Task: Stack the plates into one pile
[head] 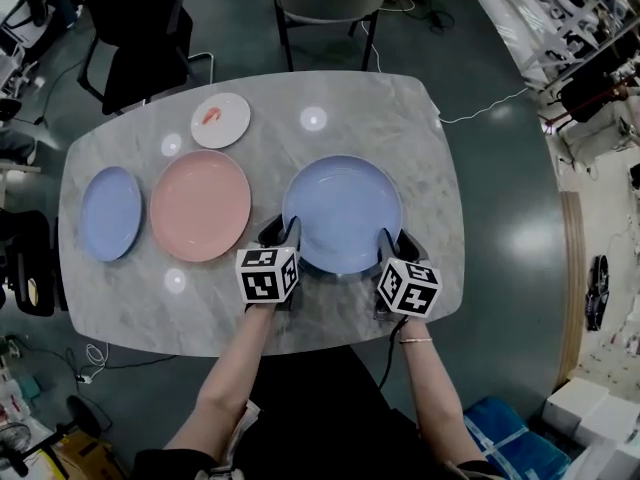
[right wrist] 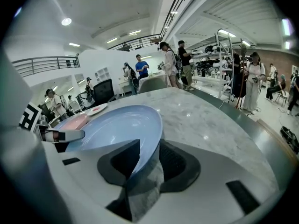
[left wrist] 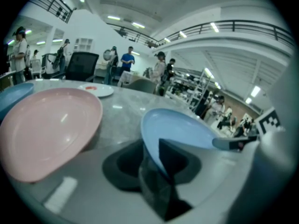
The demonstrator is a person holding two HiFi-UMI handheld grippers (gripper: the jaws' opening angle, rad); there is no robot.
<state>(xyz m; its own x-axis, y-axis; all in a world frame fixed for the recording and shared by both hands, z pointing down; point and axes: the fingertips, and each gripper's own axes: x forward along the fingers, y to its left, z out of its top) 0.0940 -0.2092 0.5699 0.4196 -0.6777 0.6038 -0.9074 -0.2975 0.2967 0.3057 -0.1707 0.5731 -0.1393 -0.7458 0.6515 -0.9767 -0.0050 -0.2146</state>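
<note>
A large blue plate (head: 342, 213) lies on the marble table (head: 420, 138), right of centre. My left gripper (head: 282, 230) is shut on its left rim, and in the left gripper view the plate's edge (left wrist: 182, 129) runs between the jaws (left wrist: 152, 160). My right gripper (head: 397, 240) is shut on the right rim, which likewise passes between its jaws (right wrist: 142, 164) in the right gripper view. To the left lie a pink plate (head: 200, 205) and a smaller blue plate (head: 110, 213). A small white plate (head: 221, 120) with a red mark sits farther back.
A black chair (head: 135, 38) and a grey chair (head: 330, 3) stand beyond the table's far edge. Cables trail over the floor at the right. In both gripper views, people stand in the hall behind the table.
</note>
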